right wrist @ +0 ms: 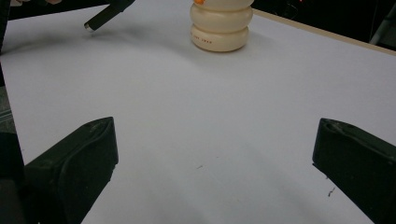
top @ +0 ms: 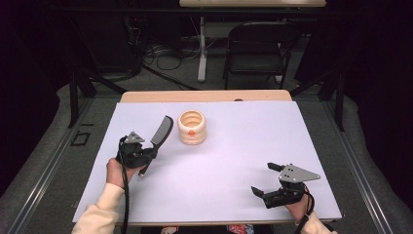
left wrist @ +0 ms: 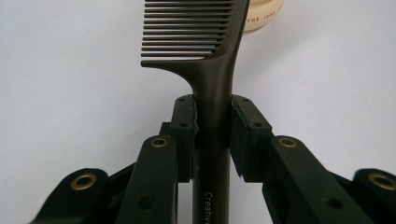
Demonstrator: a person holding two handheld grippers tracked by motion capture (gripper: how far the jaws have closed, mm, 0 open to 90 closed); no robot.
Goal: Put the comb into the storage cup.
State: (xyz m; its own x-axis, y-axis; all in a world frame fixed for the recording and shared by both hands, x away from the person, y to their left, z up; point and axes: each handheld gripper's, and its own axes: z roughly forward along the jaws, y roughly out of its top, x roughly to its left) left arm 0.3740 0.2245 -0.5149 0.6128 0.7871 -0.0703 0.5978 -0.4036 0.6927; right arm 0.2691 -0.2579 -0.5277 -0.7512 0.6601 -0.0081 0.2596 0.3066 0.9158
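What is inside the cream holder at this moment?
From the high view, the holder looks empty: only its ribbed inner wall shows. Its floor is hidden by the near wall. The comb is outside it, clamped in the left gripper.

**Dark comb clamped by its handle**

The comb (top: 159,138) is dark and slim, with fine teeth along one edge. Its handle sits pinched between the left gripper's (top: 148,155) pads; the toothed end juts forward past them, raised off the white table.
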